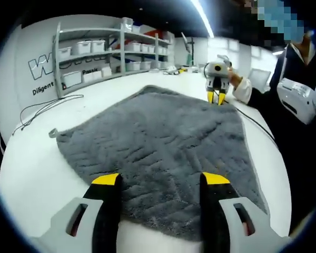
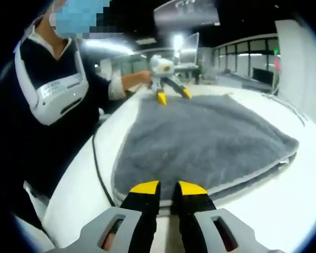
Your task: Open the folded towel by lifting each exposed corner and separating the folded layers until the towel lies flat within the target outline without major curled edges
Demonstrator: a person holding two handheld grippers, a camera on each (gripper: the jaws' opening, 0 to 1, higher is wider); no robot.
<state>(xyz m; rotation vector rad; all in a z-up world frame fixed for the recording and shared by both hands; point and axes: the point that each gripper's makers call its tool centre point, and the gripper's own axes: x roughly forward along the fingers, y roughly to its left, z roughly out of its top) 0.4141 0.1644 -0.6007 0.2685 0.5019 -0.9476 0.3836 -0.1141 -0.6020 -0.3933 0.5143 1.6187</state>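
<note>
Grey and plush, the towel (image 1: 158, 142) is lying spread over the middle of the white worktop (image 1: 37, 174), still folded: in the right gripper view a second layer is peeking out beneath its near edge (image 2: 253, 176). In the left gripper view, the left gripper (image 1: 160, 182) is hovering with its yellow-tipped jaws spread wide above the near hem, gripping nothing. In the right gripper view, the right gripper (image 2: 168, 190) is hanging just short of the towel's nearest corner, its jaws almost together with only a narrow slit between them and nothing caught there. At the far edge of the cloth each view is showing the other gripper, poised near the worktop's far side beside a person's sleeve (image 1: 243, 89).

Judging by the deep pile, the towel is going to behave as soft, limp and fairly light, sagging and dragging instead of holding shape. Its fuzzy surface should be giving good purchase. The best hold looks to be the top layer alone at an exposed corner, pinched shallowly so the lower layer is staying down. Beyond, shelving with bins (image 1: 100, 52) is lining the wall.
</note>
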